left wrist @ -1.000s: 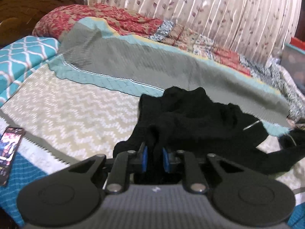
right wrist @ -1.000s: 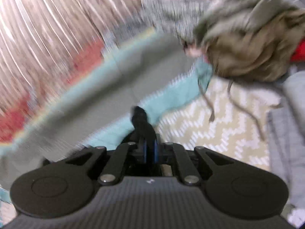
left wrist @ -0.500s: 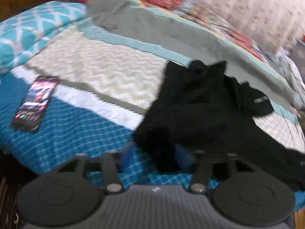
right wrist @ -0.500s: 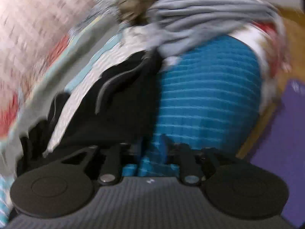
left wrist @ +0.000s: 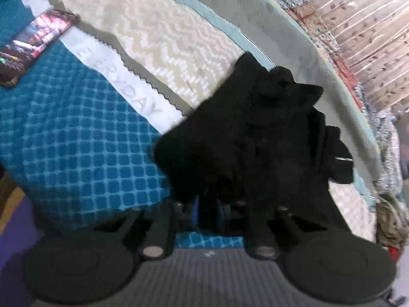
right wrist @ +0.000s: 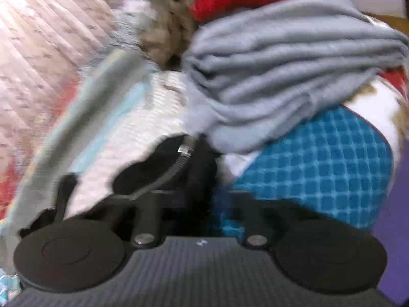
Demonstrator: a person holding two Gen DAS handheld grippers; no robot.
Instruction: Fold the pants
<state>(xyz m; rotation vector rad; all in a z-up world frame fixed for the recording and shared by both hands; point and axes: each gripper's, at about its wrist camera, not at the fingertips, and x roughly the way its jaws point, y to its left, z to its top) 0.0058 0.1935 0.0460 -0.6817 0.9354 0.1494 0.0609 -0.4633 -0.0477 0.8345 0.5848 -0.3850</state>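
Pants (left wrist: 255, 138): black, bunched in a heap on the bed cover (left wrist: 76, 133), near its front edge.
Left gripper (left wrist: 207, 213): fingers narrow, pinching a fold of the black cloth.
Right gripper (right wrist: 204, 204): blurred (its fingers cannot be told as open or closed).
Handling: light, soft and limp, so it probably sags and creases.
Hold: best at the waistband corners or the hems.
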